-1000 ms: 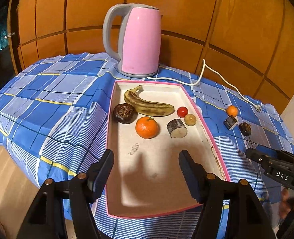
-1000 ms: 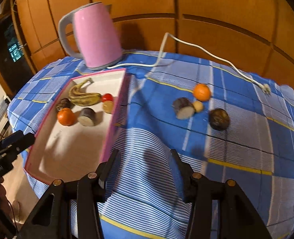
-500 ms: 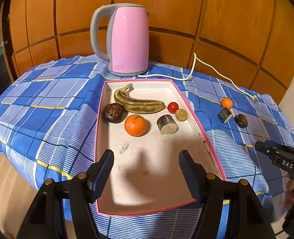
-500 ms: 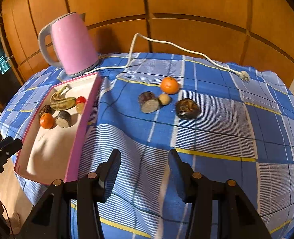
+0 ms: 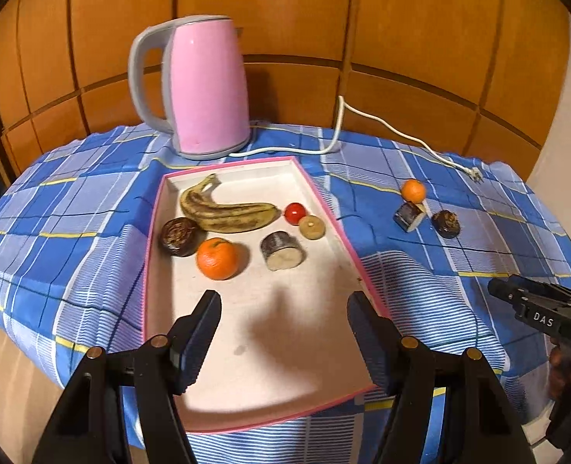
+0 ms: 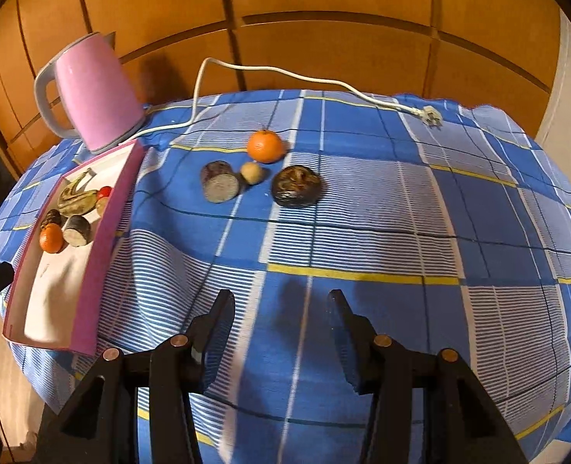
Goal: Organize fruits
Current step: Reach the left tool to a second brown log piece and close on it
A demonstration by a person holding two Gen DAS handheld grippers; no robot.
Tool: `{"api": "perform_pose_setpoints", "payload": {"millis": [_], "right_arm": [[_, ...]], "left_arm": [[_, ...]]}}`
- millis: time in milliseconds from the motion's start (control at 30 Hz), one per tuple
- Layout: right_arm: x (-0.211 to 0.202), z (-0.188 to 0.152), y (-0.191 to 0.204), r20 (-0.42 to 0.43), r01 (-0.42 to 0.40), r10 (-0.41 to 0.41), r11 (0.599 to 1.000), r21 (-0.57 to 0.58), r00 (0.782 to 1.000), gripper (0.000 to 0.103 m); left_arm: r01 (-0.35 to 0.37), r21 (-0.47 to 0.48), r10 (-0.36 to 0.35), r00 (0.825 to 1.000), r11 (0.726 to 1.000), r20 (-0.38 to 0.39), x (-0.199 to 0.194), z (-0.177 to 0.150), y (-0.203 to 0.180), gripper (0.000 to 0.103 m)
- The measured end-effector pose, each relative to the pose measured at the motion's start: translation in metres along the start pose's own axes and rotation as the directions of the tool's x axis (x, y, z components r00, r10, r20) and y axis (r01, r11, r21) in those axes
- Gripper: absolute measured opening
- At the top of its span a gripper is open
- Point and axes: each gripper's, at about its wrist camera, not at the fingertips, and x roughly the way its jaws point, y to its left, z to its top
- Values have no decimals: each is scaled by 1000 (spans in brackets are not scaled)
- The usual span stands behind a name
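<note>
A pink-rimmed white tray (image 5: 362,278) holds a spotted banana (image 5: 227,212), an orange (image 5: 217,259), a dark round fruit (image 5: 179,232), a cut dark piece (image 5: 283,251), a red tomato (image 5: 295,212) and a small tan fruit (image 5: 311,227). On the cloth to its right lie an orange (image 6: 265,146), a cut dark piece (image 6: 219,181), a small tan fruit (image 6: 252,173) and a dark round fruit (image 6: 296,186). My left gripper (image 5: 283,332) is open and empty over the tray's near end. My right gripper (image 6: 281,328) is open and empty, well short of the loose fruits.
A pink kettle (image 5: 204,85) stands behind the tray; its white cord (image 6: 285,77) trails across the back of the table to a plug (image 6: 432,118). The blue checked cloth (image 6: 401,232) drapes over the rounded table edge. Wooden panels back the table.
Both grippers have swung to the right and pulled back a little. The loose fruits now sit nearer the middle of the right wrist view. Both stay open and empty.
</note>
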Motion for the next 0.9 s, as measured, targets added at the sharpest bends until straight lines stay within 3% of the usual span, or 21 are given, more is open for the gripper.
{"api": "perform_pose_setpoints", "payload": {"millis": [467, 667, 900], "right_arm": [[1, -8, -11, 0, 38, -38, 999, -6, 999, 50], [3, -10, -17, -5, 30, -30, 999, 10, 1000, 50], [1, -11, -23, 2, 19, -19, 999, 27, 1000, 50]], "left_arm": [[103, 100, -103, 995, 990, -6, 6, 21, -44, 68], [165, 139, -157, 985, 976, -70, 28, 33, -70, 68], [255, 15, -248, 949, 967, -197, 73, 54, -92, 66]]}}
